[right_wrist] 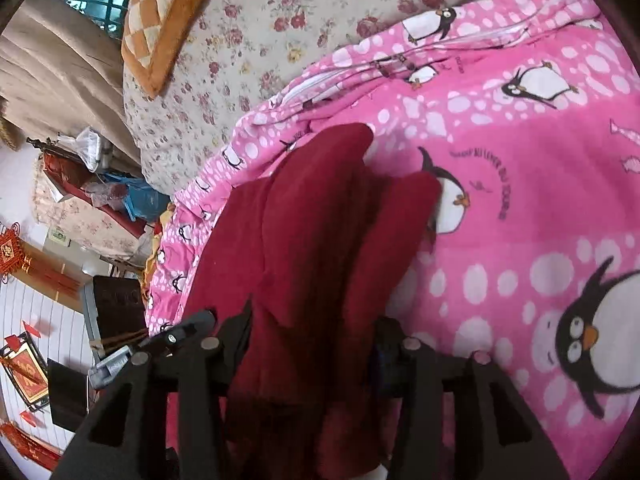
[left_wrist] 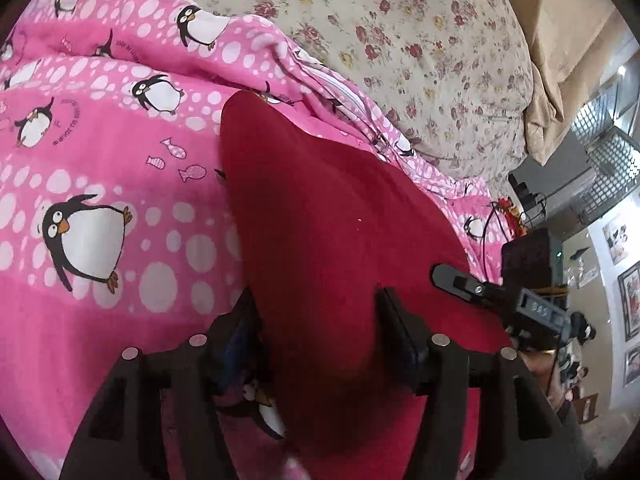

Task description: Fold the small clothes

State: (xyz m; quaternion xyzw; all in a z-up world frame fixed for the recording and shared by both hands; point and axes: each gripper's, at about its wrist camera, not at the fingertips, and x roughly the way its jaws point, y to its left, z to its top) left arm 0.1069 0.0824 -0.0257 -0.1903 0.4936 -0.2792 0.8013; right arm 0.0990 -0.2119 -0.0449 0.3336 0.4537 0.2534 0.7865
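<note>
Both tongs, left (left_wrist: 316,312) and right (right_wrist: 314,328), are matte black plastic with triangular cut-outs and round silver magnets (left_wrist: 440,338) on top.

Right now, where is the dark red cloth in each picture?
Left wrist view: the dark red cloth fills the middle, running down between the left gripper.
Right wrist view: it lies centre-left, reaching between the right gripper.
Shared landmark: the pink penguin blanket underneath.

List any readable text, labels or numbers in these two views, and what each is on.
Curved dark lettering by the penguins on the pink blanket: too distorted to read.
Gold character on the red knot ornament: blurred, unreadable.
Raised marks on the grey part of the other gripper: unclear.
</note>
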